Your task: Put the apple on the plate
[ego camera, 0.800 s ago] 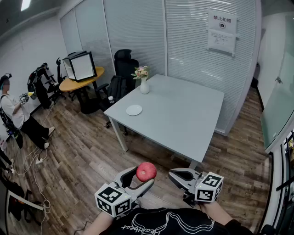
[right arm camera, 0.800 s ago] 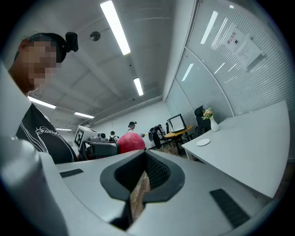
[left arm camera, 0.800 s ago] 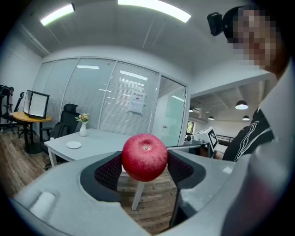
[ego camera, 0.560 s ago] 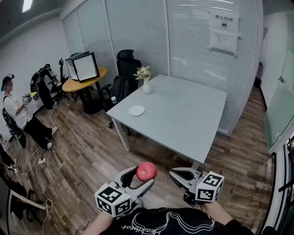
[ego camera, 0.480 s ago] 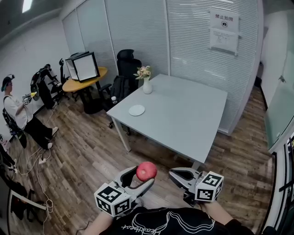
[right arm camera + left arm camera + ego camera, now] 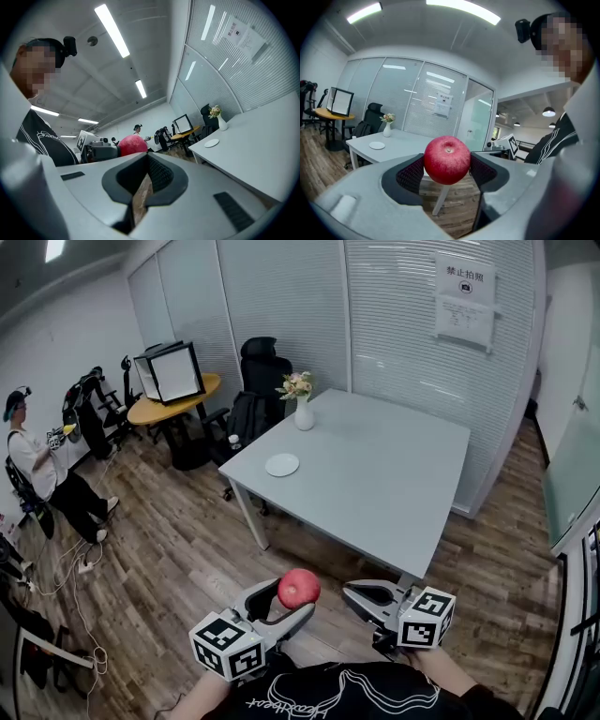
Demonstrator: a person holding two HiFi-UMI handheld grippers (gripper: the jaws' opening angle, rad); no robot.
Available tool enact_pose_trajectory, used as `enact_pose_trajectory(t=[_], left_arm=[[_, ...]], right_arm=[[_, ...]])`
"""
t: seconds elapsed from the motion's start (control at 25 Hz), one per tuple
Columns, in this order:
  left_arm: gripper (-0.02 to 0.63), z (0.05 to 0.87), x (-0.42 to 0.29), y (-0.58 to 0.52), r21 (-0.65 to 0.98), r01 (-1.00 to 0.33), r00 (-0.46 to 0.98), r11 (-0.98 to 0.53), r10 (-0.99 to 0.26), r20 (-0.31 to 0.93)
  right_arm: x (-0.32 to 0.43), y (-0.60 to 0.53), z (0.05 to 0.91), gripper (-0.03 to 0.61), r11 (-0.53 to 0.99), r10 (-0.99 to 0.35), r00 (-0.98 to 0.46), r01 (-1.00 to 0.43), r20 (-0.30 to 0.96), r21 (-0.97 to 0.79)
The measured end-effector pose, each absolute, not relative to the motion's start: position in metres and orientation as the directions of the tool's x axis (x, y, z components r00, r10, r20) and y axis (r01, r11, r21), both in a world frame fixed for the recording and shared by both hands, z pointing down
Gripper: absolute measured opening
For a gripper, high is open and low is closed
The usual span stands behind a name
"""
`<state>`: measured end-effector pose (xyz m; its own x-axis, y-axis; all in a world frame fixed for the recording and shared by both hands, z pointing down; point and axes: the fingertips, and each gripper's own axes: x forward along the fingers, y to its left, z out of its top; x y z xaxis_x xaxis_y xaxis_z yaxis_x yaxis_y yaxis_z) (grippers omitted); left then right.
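Note:
A red apple (image 6: 298, 589) sits between the two jaws of my left gripper (image 6: 292, 604), held above the wooden floor close to my body. In the left gripper view the dark pads press on both sides of the apple (image 6: 446, 159). My right gripper (image 6: 362, 596) hovers just right of it, shut and holding nothing; in the right gripper view its pads (image 6: 158, 174) nearly meet. The small white plate (image 6: 281, 465) lies near the left edge of the grey table (image 6: 375, 484), well ahead of both grippers.
A white vase with flowers (image 6: 303, 413) stands on the table's far left corner. A black office chair (image 6: 258, 362) and a round wooden table (image 6: 178, 399) with a light box stand behind. A person (image 6: 33, 470) stands at far left. Cables lie on the floor.
The head view has shifted slightly, so the table sits a little lower in the picture. Both grippers keep their places and the apple stays held.

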<state>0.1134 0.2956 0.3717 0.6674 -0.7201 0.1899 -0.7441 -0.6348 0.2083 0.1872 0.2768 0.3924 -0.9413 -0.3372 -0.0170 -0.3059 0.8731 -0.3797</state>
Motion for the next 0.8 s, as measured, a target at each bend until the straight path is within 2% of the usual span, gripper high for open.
enact_pose_trajectory(t=[0.12,0.48,0.8], left_arm=[[0.318,0.379,0.101,0.284,0.255,-0.730,0.680,-0.634,-0.709,0.185],[0.318,0.385,0.056,0.218,0.263,-0.704,0.708,-0.659,-0.677,0.199],[0.318,0.383,-0.013,0.140,0.286,-0.667,0.745,-0.688,-0.629,0.222]], right_arm=[[0.174,0.265,0.399,0.008,0.869,-0.338,-0.941,-0.313,0.005,-0.384],[0.129,0.200,0.411,0.008,0.837,-0.374,-0.927,-0.355,0.039,-0.416],[0.064,0.127,0.406,0.008,0.794,-0.435,-0.900,-0.404,0.041,-0.454]])
